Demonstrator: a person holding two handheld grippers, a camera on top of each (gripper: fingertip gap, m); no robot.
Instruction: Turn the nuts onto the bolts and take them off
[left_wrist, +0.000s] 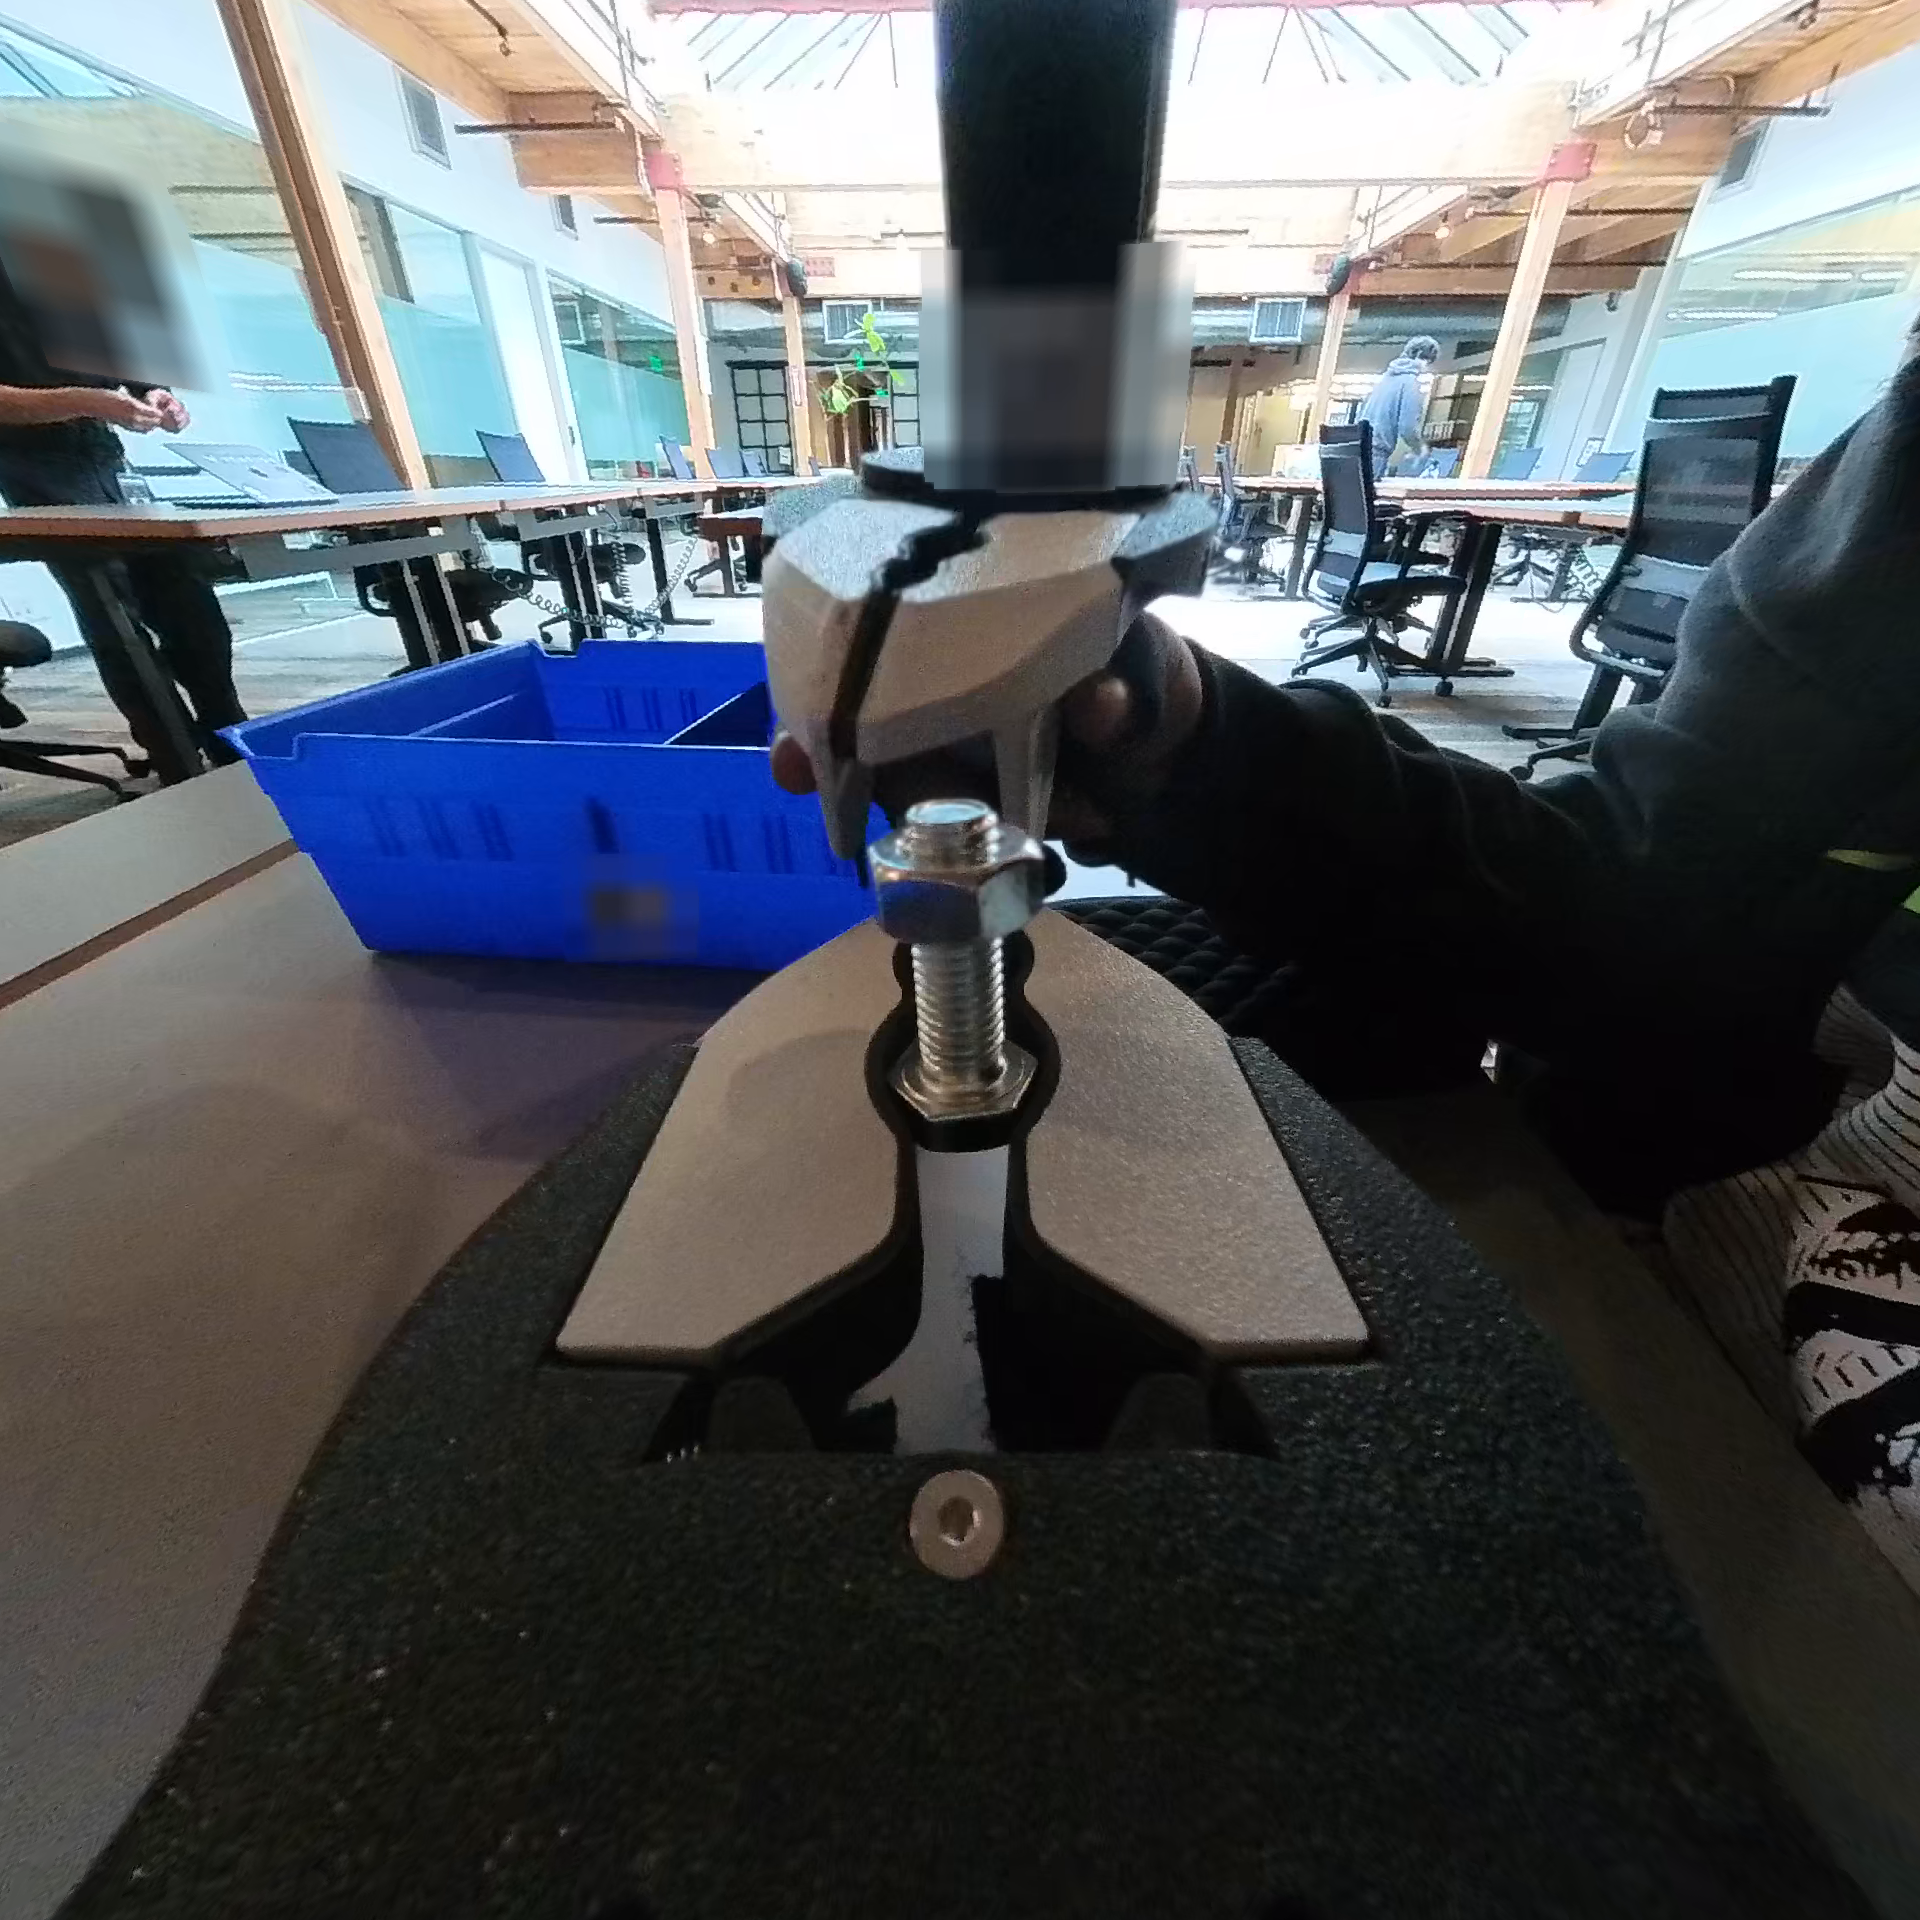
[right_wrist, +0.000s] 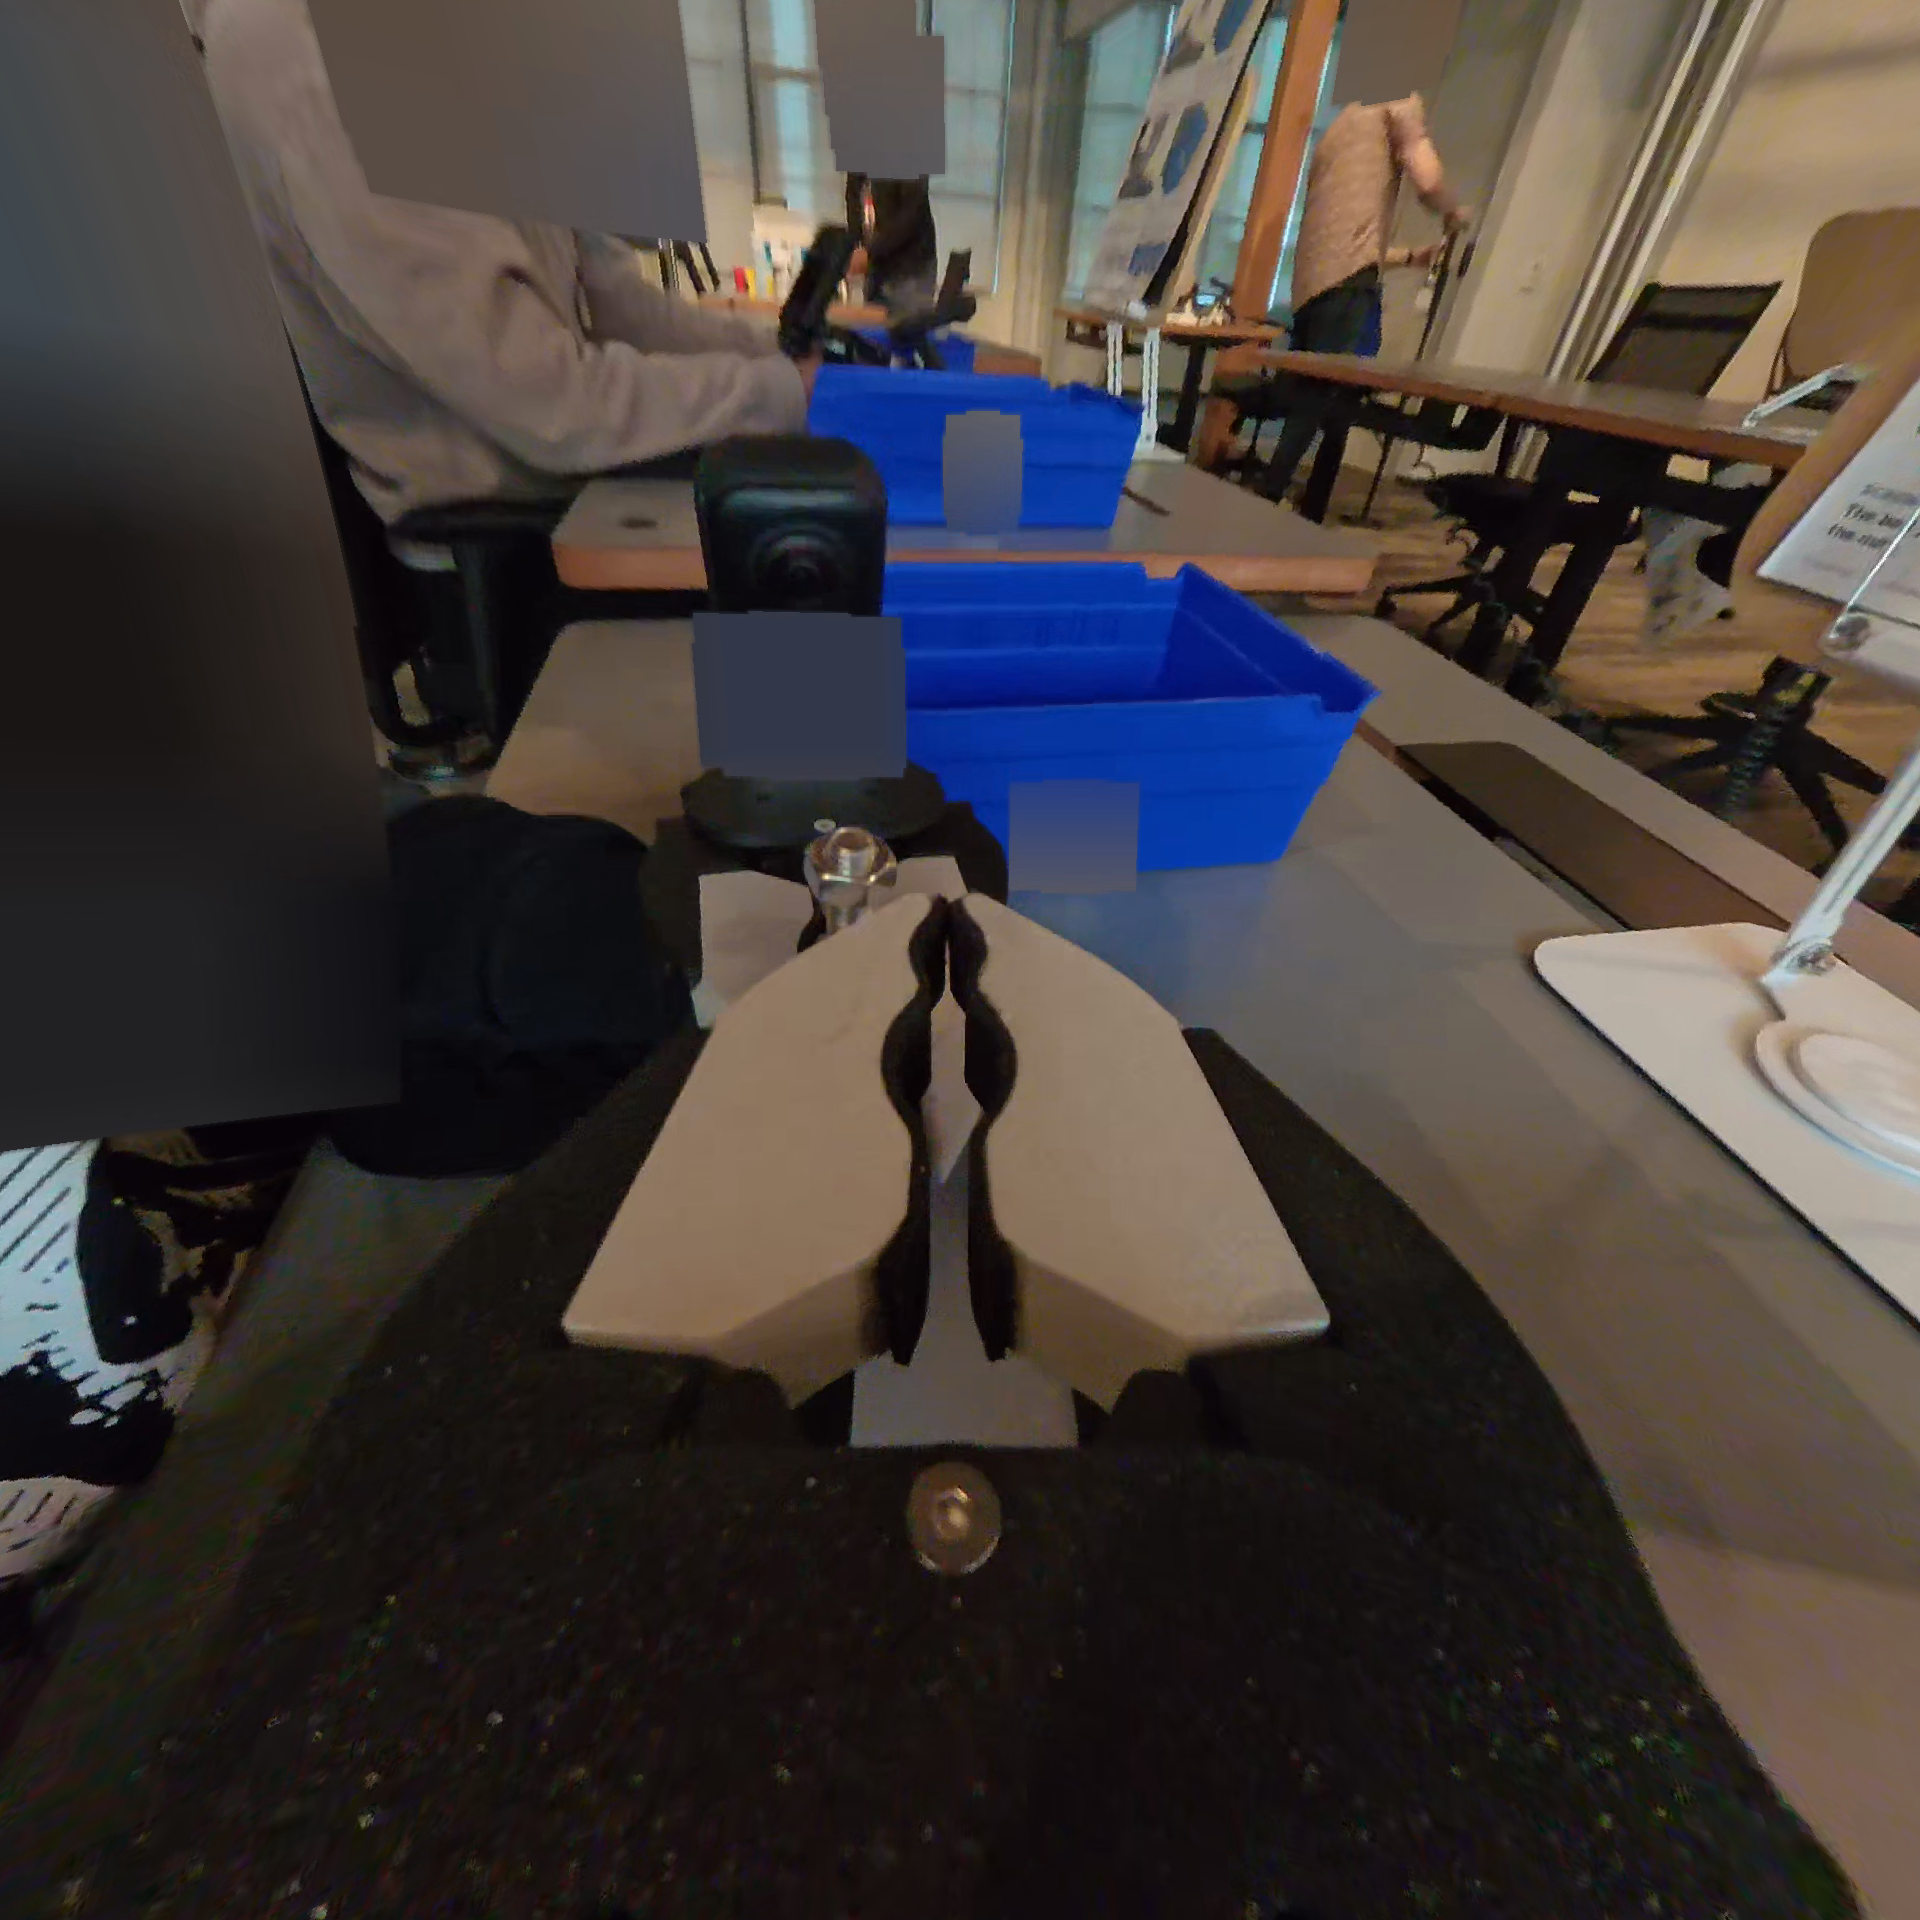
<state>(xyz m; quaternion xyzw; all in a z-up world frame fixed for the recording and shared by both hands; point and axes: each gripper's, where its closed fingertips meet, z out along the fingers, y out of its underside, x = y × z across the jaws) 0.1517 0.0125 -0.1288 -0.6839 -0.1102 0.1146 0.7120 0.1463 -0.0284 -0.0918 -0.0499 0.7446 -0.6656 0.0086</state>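
My left gripper (left_wrist: 964, 997) is shut on a silver bolt (left_wrist: 958, 1013) and holds it upright, with the bolt's head (left_wrist: 961, 1091) seated in the notch between the pads. A silver hex nut (left_wrist: 956, 883) sits on the thread near the top end. My right gripper (right_wrist: 948, 906) is shut, its black pads meeting at the tips, and nothing shows between them. Its tips stand just right of the nut (right_wrist: 850, 862). In the left wrist view the right gripper (left_wrist: 935, 665) hangs over the nut from behind, held by a gloved hand (left_wrist: 1195, 748).
A blue divided bin (left_wrist: 540, 821) stands on the grey table just behind the bolt, and also shows in the right wrist view (right_wrist: 1143, 727). A white stand base (right_wrist: 1714, 1029) lies to the right. A second blue bin (right_wrist: 966, 436) and seated people are farther back. Across from one pair of fingers to the other is roughly 5 cm.
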